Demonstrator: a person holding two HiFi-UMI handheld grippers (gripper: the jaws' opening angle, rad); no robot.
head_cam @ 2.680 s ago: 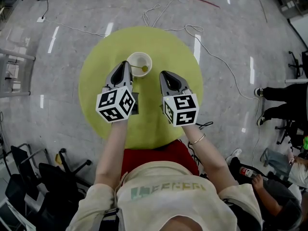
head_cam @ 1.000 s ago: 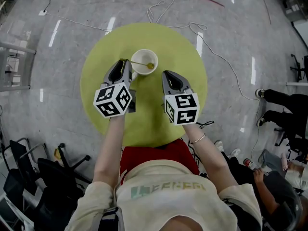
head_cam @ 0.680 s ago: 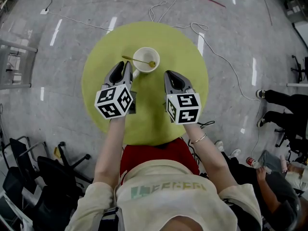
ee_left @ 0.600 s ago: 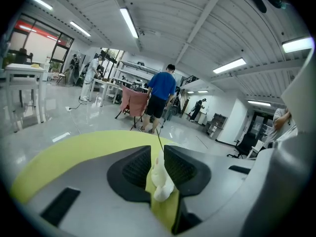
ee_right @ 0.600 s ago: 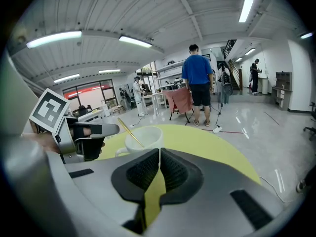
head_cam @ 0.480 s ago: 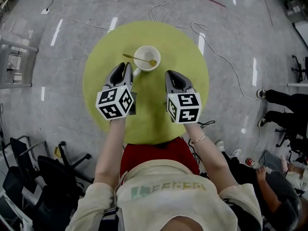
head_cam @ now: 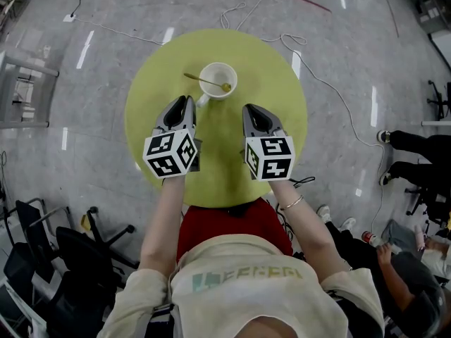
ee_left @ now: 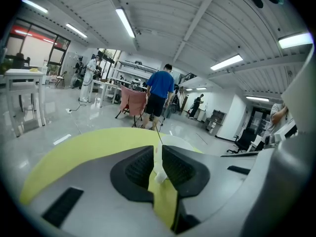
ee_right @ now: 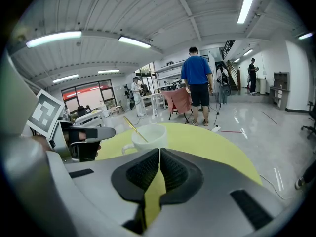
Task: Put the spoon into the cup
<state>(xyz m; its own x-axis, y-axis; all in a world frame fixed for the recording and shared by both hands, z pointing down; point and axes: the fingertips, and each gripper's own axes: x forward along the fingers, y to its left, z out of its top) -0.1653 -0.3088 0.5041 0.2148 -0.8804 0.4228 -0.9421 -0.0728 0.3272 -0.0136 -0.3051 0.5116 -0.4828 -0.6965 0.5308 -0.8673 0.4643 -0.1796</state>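
Closest to the person, over the near half of the round yellow-green table (head_cam: 218, 178), the 2 grippers sit side by side, both aimed away from the body. The left gripper (ee_left: 157, 157) has its jaws a narrow gap apart and pinches nothing. The cup handle (ee_left: 159, 174) shows through that gap, seemingly just beyond the tips rather than between them. The right gripper (ee_right: 159, 153) has its jaws pressed together and is empty.

Ahead of both, toward the far side of the table, stands the white cup (ee_right: 154, 136), upright. It lies between the lines of the 2 grippers, a little nearer the left one, with its handle turned back toward that gripper.

The spoon (head_cam: 204, 81) is in the cup. Its bowl end rests low against the right side of the inside, and its thin gold stem leans out over the left rim. The long axis runs mostly left to right across the person's front, tilted upward, and the free end points up and to the far left, overhanging the table on the left gripper's side.

Judged from this, the spoon is placed and only a retreat is left. The left gripper is the one at risk. Pulling it straight back toward the body should keep it clear of the cup handle and the overhanging stem, whereas a sideways drift to the right could tip the cup.
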